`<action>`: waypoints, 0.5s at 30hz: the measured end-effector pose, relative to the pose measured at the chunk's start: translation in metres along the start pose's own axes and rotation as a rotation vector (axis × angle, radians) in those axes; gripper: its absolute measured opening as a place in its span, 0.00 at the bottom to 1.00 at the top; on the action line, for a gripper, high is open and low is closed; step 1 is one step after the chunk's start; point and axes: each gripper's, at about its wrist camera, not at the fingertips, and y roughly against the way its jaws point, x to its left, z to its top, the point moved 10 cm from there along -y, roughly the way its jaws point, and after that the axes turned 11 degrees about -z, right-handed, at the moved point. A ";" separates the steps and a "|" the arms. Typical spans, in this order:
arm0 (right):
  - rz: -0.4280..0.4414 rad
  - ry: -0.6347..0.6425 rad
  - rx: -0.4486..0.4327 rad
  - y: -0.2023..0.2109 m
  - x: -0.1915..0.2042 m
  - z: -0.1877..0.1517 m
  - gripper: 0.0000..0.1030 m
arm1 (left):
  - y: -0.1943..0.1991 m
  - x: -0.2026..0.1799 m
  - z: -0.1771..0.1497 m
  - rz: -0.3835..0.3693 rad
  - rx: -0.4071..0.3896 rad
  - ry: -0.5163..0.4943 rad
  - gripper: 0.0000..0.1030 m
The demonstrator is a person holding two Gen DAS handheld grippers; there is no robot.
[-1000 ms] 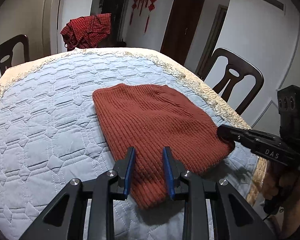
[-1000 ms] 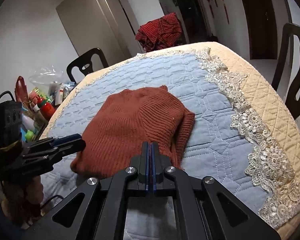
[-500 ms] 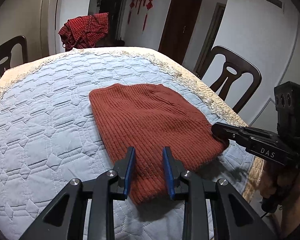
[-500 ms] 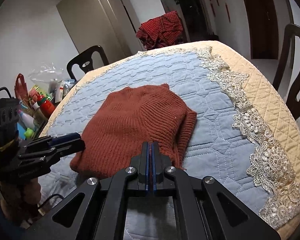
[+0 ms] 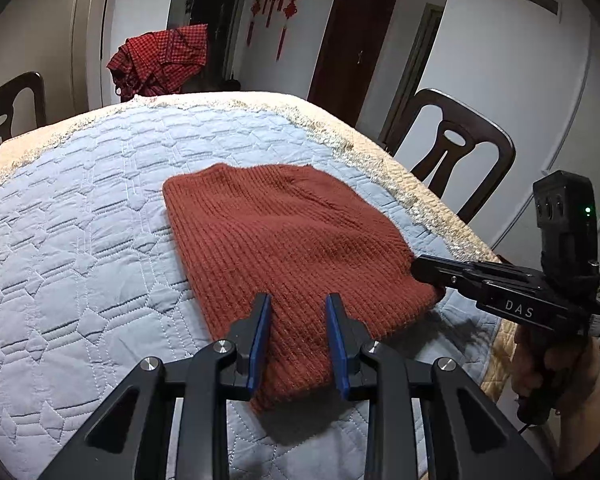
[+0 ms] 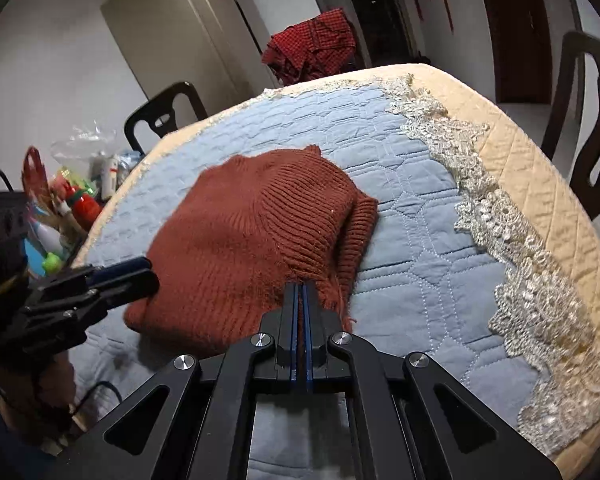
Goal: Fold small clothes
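The rust-red knitted sweater [image 5: 292, 248] lies folded in the middle of the surface [image 5: 80, 240], on its blue quilted cover. Compared with a second ago almost nothing has changed: it keeps the same shape, so the fold seems finished or paused. The left gripper [image 5: 298, 322] stays a little spread above the near edge, pinching nothing. The right gripper [image 6: 300, 304] stays pressed together at the frayed corner; whether it holds threads is hidden. The sleeves are not visible.

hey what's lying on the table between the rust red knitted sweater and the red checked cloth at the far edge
Nothing: in both wrist views only bare blue quilted table cover lies between the rust-red knitted sweater and the red checked cloth.
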 end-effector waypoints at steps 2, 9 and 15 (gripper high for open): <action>-0.001 0.001 -0.011 0.005 0.001 0.003 0.01 | 0.007 0.002 0.004 -0.010 -0.019 0.012 0.29; -0.025 -0.005 -0.056 0.015 0.002 0.019 0.26 | 0.017 0.036 0.013 0.033 -0.065 0.086 0.29; -0.060 0.058 -0.047 0.001 0.009 0.014 0.46 | 0.008 0.056 0.006 0.039 -0.051 0.152 0.29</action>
